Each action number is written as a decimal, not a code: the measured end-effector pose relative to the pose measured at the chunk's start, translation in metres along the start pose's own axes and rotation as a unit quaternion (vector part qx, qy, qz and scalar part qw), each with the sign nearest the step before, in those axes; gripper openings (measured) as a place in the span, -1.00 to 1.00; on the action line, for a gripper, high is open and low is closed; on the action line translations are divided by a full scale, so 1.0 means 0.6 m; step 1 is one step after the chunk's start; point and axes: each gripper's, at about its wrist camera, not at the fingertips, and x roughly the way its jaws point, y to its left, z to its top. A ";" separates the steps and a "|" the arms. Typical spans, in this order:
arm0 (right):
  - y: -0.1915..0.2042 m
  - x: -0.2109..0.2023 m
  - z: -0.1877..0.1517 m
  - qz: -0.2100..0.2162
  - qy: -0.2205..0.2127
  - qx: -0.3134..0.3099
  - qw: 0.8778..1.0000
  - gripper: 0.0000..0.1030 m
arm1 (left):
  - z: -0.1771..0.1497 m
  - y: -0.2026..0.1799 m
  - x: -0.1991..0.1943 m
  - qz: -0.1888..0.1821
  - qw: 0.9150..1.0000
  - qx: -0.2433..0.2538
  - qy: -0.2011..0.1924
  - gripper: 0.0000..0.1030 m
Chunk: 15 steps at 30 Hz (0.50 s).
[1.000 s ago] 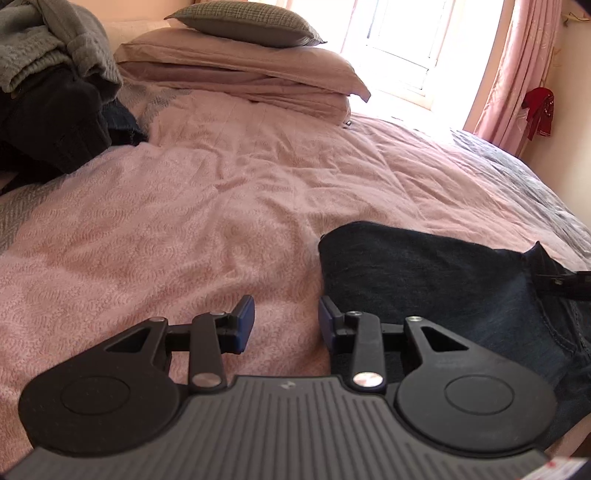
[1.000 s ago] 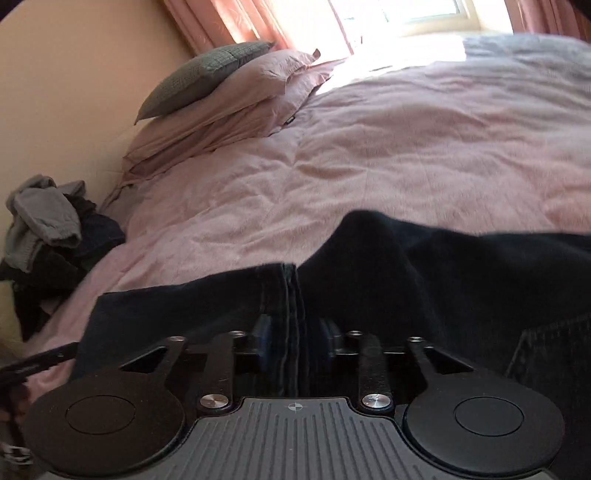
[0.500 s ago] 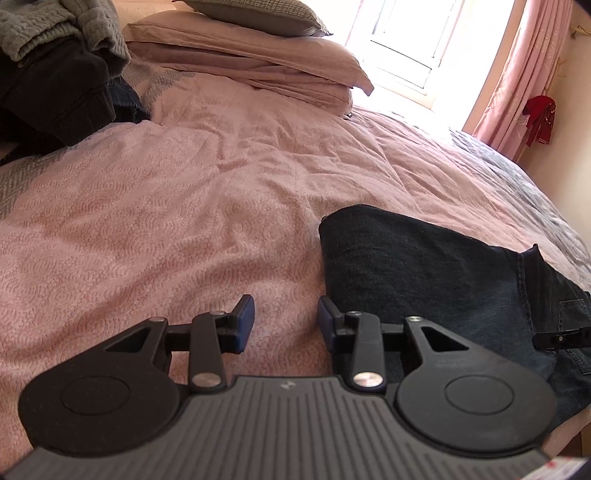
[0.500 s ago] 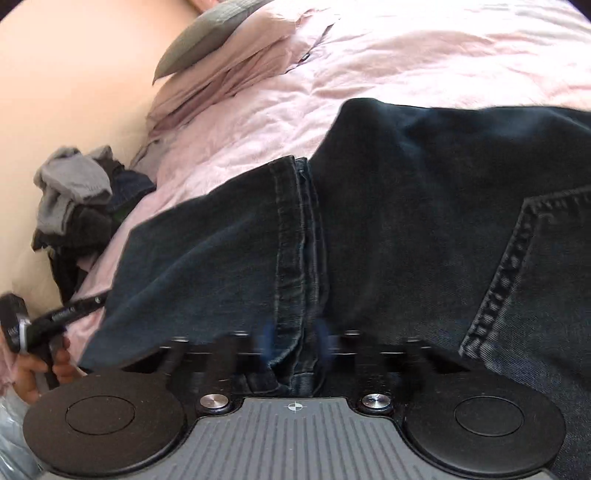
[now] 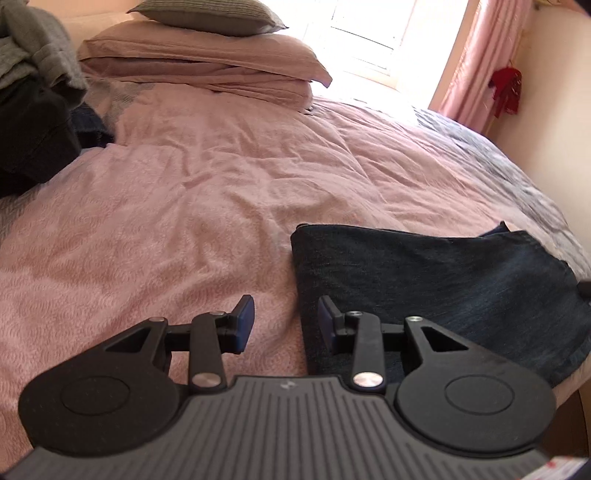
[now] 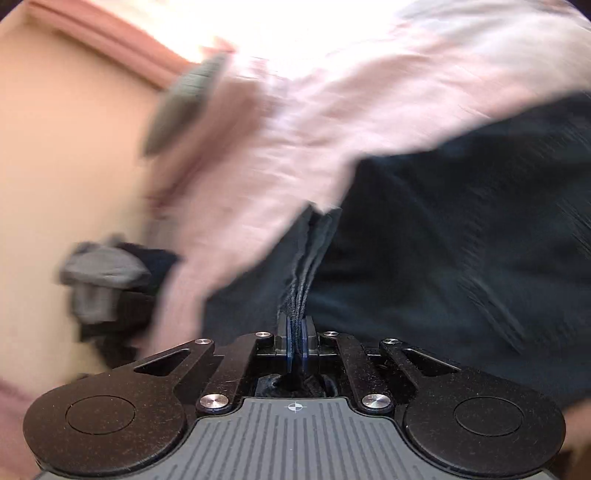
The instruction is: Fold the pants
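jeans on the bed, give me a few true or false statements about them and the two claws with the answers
1. The right claw is shut on a seam of the jeans. True.
2. The left claw grips the jeans. False: its jaws stand apart with nothing between them, over the folded edge.
3. The jeans lie on a pink bedspread. True.
4. A grey cushion lies on the jeans. False: it sits atop the pink pillows at the head of the bed.
5. The jeans are light grey. False: they are dark blue.
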 end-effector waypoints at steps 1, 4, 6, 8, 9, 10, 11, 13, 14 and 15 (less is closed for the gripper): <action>-0.015 0.019 -0.008 -0.028 0.006 -0.004 1.000 -0.98 | -0.001 -0.002 0.004 -0.003 1.000 0.002 0.003 -0.38; -0.046 0.069 -0.029 -0.101 0.013 -0.042 0.994 -0.98 | -0.003 -0.010 0.015 0.003 1.000 0.003 0.011 -0.38; -0.018 0.057 -0.037 -0.124 -0.022 -0.088 0.988 -0.89 | 0.000 -0.019 0.009 0.012 1.000 0.014 0.002 -0.38; 0.034 0.042 -0.049 -0.174 -0.091 -0.182 0.964 -0.85 | 0.010 -0.033 0.001 0.027 0.999 0.038 -0.012 -0.37; 0.059 0.041 -0.055 -0.183 -0.127 -0.230 0.947 -0.85 | 0.016 -0.042 0.002 0.035 0.998 0.049 -0.018 -0.37; 0.078 0.049 -0.061 -0.187 -0.147 -0.268 0.934 -0.85 | 0.023 -0.052 0.006 0.038 0.997 0.058 -0.022 -0.37; 0.093 0.064 -0.063 -0.186 -0.151 -0.297 0.924 -0.85 | 0.030 -0.062 0.013 0.035 0.997 0.064 -0.023 -0.37; 0.106 0.107 -0.056 -0.160 -0.141 -0.331 0.919 -0.85 | 0.040 -0.086 0.036 0.017 0.997 0.078 -0.019 -0.37; 0.107 0.131 -0.050 -0.157 -0.133 -0.341 0.917 -0.85 | 0.042 -0.099 0.053 0.009 0.996 0.089 -0.018 -0.37; 0.102 0.163 -0.041 -0.172 -0.116 -0.348 0.914 -0.85 | 0.043 -0.109 0.074 0.011 0.995 0.098 -0.013 -0.37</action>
